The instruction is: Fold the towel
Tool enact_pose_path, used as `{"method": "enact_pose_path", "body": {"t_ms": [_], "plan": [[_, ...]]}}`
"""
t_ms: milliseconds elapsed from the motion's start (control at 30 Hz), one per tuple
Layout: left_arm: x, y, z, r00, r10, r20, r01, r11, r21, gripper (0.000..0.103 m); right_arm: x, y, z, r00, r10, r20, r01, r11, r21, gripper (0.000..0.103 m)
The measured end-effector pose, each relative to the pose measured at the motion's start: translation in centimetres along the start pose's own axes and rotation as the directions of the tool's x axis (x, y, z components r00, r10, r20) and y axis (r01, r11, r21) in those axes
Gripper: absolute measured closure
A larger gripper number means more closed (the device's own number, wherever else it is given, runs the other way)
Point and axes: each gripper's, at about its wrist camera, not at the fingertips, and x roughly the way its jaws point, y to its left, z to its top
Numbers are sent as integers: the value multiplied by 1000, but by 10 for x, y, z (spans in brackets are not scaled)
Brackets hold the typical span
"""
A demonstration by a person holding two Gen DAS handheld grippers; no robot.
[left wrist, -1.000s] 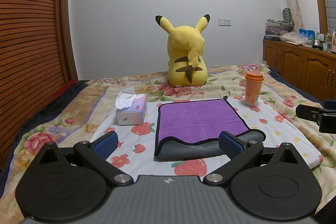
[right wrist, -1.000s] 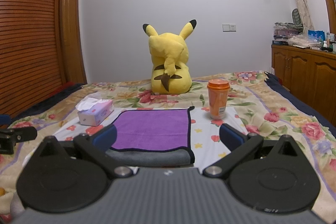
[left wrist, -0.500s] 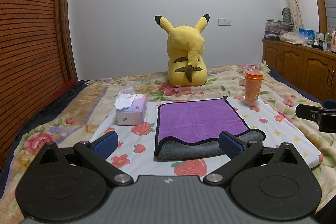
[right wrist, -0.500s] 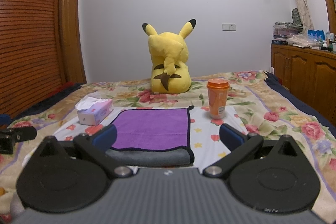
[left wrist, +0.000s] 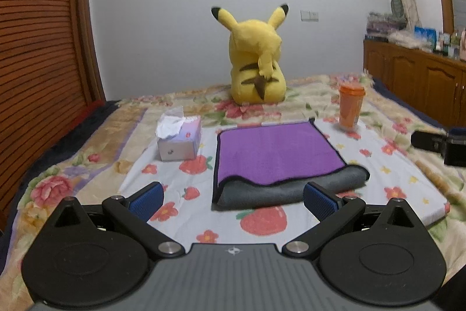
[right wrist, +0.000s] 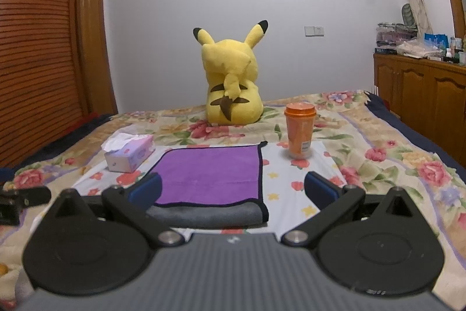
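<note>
Nearest, the left tool [left wrist: 233,198] and right tool [right wrist: 233,188] both hover with fingers spread wide, gripping nothing. Over the last second little has changed: the left view has only dipped and blurred slightly. The towel [left wrist: 276,153] lies on the bed [left wrist: 407,179] just ahead, purple layer doubled over gray, so one fold looks done. Beyond stand a tissue box [left wrist: 180,140], an orange cup [left wrist: 351,107] and a yellow plush toy [left wrist: 256,66].

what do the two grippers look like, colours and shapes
The left gripper and right gripper look alike: matte black linkage arms with silver pivot bolts, two round black discs, a ribbed grey body with a small logo, and blue textured pads on the fingertips. No cables or sleeves show.
</note>
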Motion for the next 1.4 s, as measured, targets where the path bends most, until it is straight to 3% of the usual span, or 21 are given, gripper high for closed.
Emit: {"method": "enact_pose_path", "body": {"t_ms": [100, 500, 1400], "plan": [[7, -2, -2, 999, -3, -36, 4, 1000, 11, 0, 4, 0, 0, 1000, -1, -11, 1, 1000, 3, 0], [15, -7, -1, 998, -14, -60, 16, 999, 33, 0, 18, -8, 2, 999, 18, -51, -16, 999, 37, 0], [84, 2, 23, 989, -50, -136, 60, 996, 66, 0, 75, -3, 7, 994, 48, -103, -57, 995, -85, 0]]}}
